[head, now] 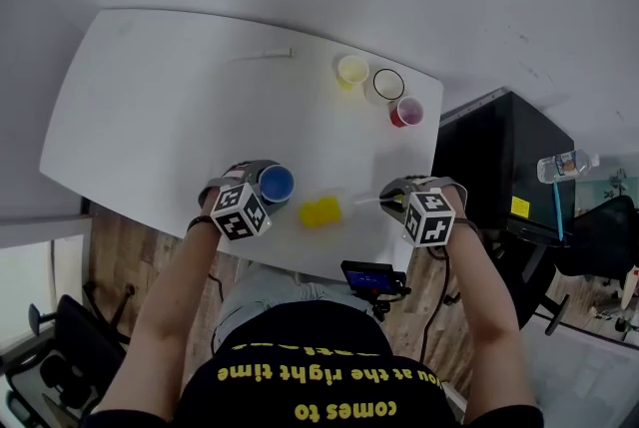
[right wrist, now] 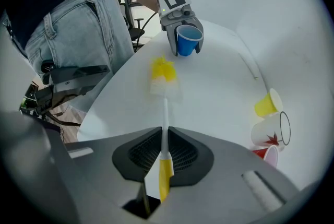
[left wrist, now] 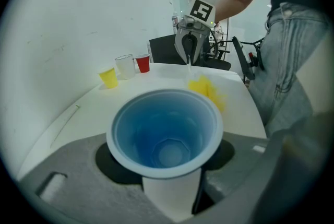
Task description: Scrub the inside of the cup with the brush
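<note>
— Now that we have both things in hand, where do we stand with the scrubbing?

— We judge it not yet begun. Our left gripper (left wrist: pixel 168 164) has its jaws closed round the wall of the blue cup (left wrist: pixel 164 131), which stands upright, mouth up, and looks empty inside. Our right gripper (right wrist: pixel 164 152) has its jaws pressed together on the thin white handle of the brush (right wrist: pixel 165 108), with the yellow end of the handle sticking out behind the pads.

— And the bristle end?

— The yellow head lies just beside the blue cup, outside its rim, on the side toward our right gripper. Whether it rests on the white table (head: pixel 150 117) or hangs just above it, we cannot tell.

— So what does the next move call for?

— As we read it, the head has to rise above the blue cup's rim, come across over the mouth, and tip so the bristles point down before going in. The handle is long and thin, so it may swivel between the pads once the bristles rub the wall. Our left side needs a firm hold without crushing the light cup.

— Anything in the way?

— We think not. The yellow cup (head: pixel 351 69), the clear cup (head: pixel 387 83) and the red cup (head: pixel 406 112) stand well apart from the blue cup, on its far side.
</note>
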Available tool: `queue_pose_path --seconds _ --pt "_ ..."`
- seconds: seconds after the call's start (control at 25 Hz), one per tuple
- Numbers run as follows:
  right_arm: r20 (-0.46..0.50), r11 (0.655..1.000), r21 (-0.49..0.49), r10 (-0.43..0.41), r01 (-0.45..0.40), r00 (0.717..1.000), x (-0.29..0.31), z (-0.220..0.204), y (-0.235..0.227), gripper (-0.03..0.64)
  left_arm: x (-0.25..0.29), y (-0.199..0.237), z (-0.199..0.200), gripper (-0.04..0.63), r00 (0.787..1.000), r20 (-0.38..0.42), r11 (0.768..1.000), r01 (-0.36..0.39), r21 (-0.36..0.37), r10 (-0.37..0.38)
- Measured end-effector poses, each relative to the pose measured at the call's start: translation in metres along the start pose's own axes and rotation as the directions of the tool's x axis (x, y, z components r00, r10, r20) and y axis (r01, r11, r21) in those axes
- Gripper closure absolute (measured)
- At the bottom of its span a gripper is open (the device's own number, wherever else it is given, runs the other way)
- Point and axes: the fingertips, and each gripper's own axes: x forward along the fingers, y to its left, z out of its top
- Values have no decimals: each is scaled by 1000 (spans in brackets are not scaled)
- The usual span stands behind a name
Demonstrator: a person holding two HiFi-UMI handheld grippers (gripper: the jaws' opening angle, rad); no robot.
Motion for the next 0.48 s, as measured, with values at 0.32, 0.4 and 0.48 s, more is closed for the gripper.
queue_pose_path --seconds 0.32,0.4,0.48 --pt "20 996 35 -87 87 996 -30 6 -5 572 -7 2 5 331 998 -49 1000 -27 13 27" --pt "38 992 56 -115 113 993 -40 9 -8 572 -9 4 3 331 996 -80 999 -38 34 41" --pt "54 987 80 -147 142 988 -51 12 -12 572 -10 5 -1 331 991 -121 997 -48 63 56"
